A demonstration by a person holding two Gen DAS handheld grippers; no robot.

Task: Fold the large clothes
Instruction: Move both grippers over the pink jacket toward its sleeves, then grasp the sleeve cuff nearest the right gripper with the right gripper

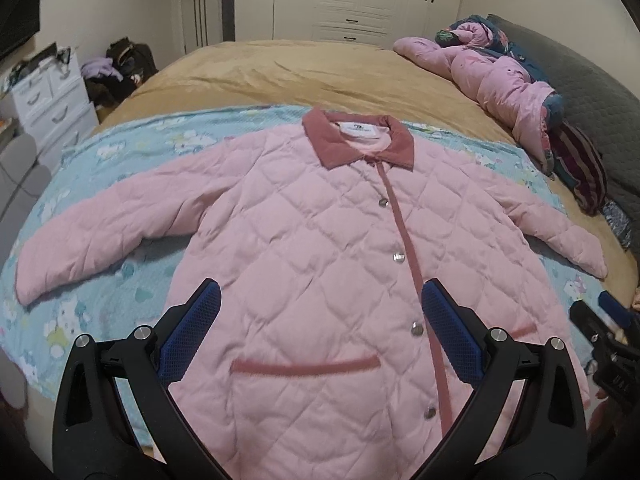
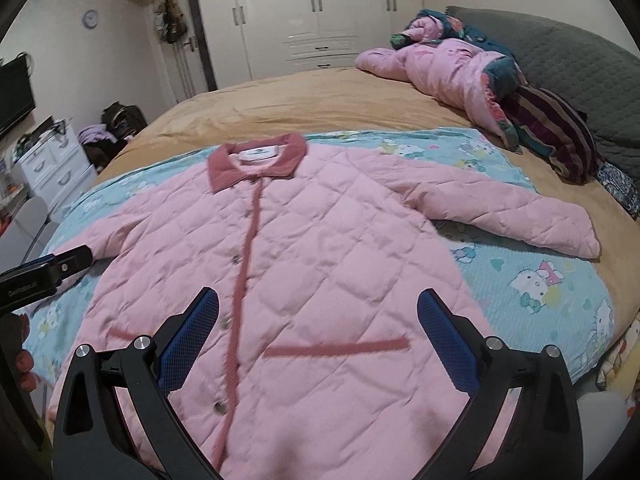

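I see the jacket as matt quilted cloth with shiny metal snaps; the wardrobe looks glossy.

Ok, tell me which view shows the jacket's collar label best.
The left wrist view. There the white label inside the dark pink collar sits near the frame's centre, larger, with a small mark visible on it. The right wrist view shows the same label smaller and off to the left, as a plain white patch.
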